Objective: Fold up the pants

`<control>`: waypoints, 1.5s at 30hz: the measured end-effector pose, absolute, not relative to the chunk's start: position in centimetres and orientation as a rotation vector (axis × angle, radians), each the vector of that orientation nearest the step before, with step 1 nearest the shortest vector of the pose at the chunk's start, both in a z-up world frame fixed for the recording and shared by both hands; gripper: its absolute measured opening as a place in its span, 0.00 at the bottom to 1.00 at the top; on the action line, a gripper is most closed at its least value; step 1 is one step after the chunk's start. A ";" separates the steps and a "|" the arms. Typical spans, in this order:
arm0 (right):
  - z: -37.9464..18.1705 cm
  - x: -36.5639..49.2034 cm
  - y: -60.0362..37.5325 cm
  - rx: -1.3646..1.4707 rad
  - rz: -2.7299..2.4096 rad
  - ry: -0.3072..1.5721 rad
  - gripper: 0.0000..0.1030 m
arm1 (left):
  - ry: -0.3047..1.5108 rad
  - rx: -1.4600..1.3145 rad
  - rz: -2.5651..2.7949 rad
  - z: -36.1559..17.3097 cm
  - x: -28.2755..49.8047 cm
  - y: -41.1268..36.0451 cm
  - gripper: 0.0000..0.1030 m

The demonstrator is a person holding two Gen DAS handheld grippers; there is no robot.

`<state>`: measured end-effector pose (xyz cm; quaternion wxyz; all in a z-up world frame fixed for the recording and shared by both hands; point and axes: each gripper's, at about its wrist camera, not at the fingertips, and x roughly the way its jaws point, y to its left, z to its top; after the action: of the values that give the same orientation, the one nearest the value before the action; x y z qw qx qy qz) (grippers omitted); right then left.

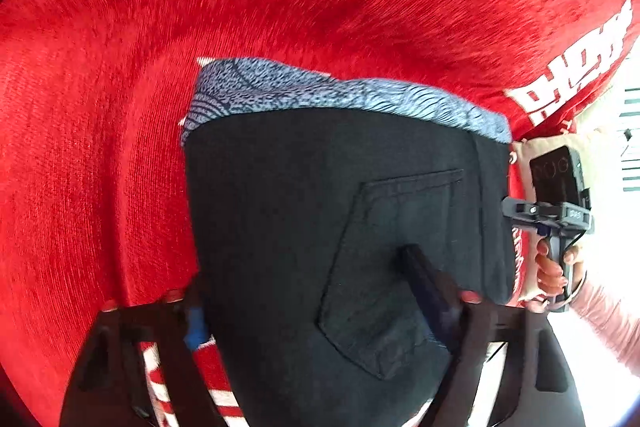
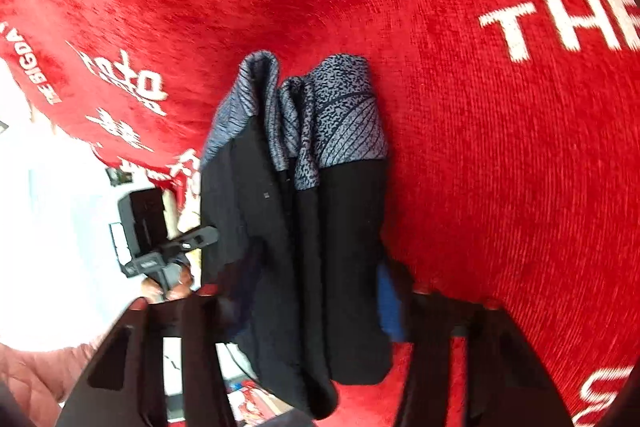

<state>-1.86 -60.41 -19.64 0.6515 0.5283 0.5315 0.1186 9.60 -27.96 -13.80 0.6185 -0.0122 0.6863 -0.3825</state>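
Note:
Dark pants (image 1: 320,211) with a blue-grey patterned lining (image 1: 304,89) hang over a red cloth surface (image 1: 120,67). A back pocket (image 1: 392,267) faces the left wrist camera. My left gripper (image 1: 312,291) is shut on the pants fabric near the pocket. In the right wrist view the pants (image 2: 296,251) hang bunched, lining (image 2: 340,123) uppermost in the frame. My right gripper (image 2: 308,291) is shut on the pants. The right gripper also shows in the left wrist view (image 1: 556,211), at the pants' right edge; the left gripper shows in the right wrist view (image 2: 160,239), at their left edge.
The red cloth bears white lettering (image 2: 560,27) and more lettering (image 1: 576,67) near its edge. A bright white area (image 2: 48,207) lies beyond the cloth's edge. A hand in a pink sleeve (image 1: 600,307) holds the right gripper.

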 end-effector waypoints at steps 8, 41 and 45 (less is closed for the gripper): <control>-15.8 -3.6 -59.7 1.262 0.311 1.119 0.35 | 1.542 -0.100 -0.824 -9.8 8.2 -26.2 0.49; -11.4 -15.7 -48.3 0.704 -0.202 1.286 0.74 | 1.323 0.282 -0.525 -8.2 -4.7 -18.6 1.00; -9.4 -16.9 -47.3 0.686 -0.287 1.320 0.74 | 1.309 0.368 -0.471 -6.1 -6.9 -18.0 1.00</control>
<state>-16.91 -47.33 -9.36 0.7266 0.3111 0.5986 -0.1303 -6.88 -17.96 -6.14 0.7522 0.1684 0.5994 -0.2156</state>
